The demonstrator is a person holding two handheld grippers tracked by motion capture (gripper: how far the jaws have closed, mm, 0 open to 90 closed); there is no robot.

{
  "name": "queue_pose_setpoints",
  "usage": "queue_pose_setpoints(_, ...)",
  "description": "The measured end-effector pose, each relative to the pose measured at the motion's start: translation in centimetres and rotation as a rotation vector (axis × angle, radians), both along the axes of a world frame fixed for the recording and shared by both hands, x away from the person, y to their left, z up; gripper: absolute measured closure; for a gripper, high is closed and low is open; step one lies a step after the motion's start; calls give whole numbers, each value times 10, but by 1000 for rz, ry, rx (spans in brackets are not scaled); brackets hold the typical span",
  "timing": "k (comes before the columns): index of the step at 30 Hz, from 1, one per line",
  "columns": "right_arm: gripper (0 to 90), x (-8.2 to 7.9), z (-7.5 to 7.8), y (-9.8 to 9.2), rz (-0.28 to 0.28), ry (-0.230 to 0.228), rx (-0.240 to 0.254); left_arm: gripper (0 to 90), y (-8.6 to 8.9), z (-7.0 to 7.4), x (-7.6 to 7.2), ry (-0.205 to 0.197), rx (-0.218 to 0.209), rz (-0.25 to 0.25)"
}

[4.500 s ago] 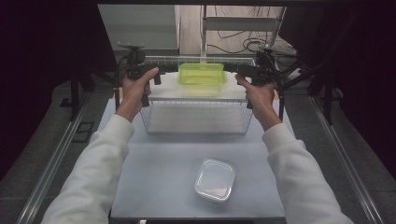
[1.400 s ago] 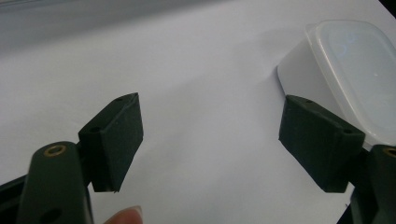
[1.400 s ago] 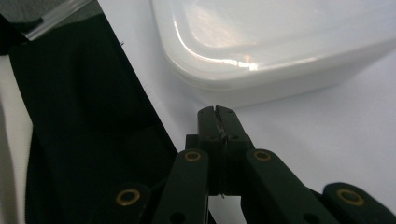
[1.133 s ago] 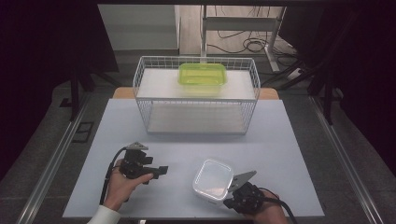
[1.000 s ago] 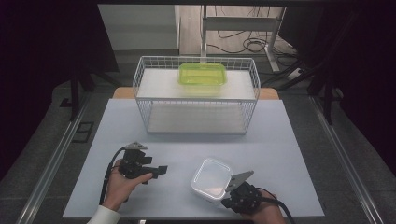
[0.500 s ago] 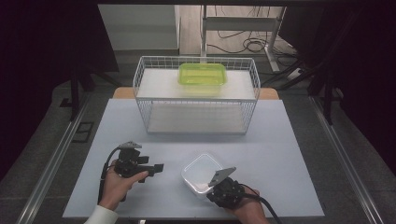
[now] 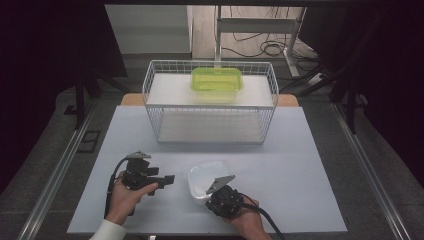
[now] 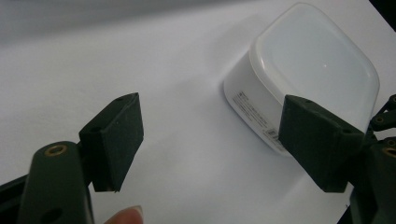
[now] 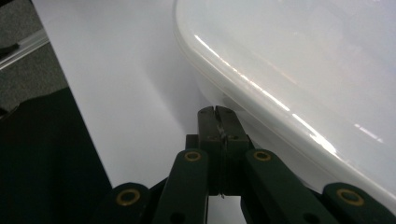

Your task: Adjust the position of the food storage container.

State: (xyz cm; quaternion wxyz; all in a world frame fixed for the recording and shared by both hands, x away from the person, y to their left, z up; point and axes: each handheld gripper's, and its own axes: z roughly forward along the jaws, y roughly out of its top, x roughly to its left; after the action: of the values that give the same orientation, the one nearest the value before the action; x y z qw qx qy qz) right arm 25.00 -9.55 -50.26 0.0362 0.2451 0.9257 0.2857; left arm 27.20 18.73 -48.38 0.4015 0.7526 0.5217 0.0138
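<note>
A: Where's the white lidded container (image 7: 206,179)?
B: On the table (image 7: 310,165), near its front edge, between both hands. The right gripper (image 9: 217,115) is clenched tight, empty, tips against the container's lower wall; whether they press it, I can't tell.
A: The left gripper (image 8: 210,140)?
B: Jaws spread wide, nothing gripped; one pad hides the container's label corner. A green box (image 7: 216,80) sits on the wire basket (image 7: 150,90).

Stood at the table's (image 7: 310,150) far edge: a white wire basket (image 7: 210,102), with a lime-green lidded container (image 7: 217,80) resting inside toward the back. Lay beyond, on the floor: tangled dark cables (image 7: 260,47) beside a grey desk frame (image 7: 260,25).
</note>
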Motion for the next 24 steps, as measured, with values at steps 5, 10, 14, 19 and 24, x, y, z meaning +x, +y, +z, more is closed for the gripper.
queue_pose_setpoints(5,889,6,-2,8,-26,-1,18,215,3,-1,0,5,-4,3)
queue_pose_setpoints(10,889,10,-6,14,-51,-8,27,215,1,-1,1,8,-8,10)
queue_pose_setpoints(14,889,11,-6,15,-58,-11,34,216,0,-2,1,13,-13,17)
queue_pose_setpoints(19,889,8,-6,14,-38,-12,59,216,1,-2,1,17,-23,26)
queue_pose_setpoints(24,889,0,4,10,-24,-14,94,218,1,-2,2,19,-28,27)
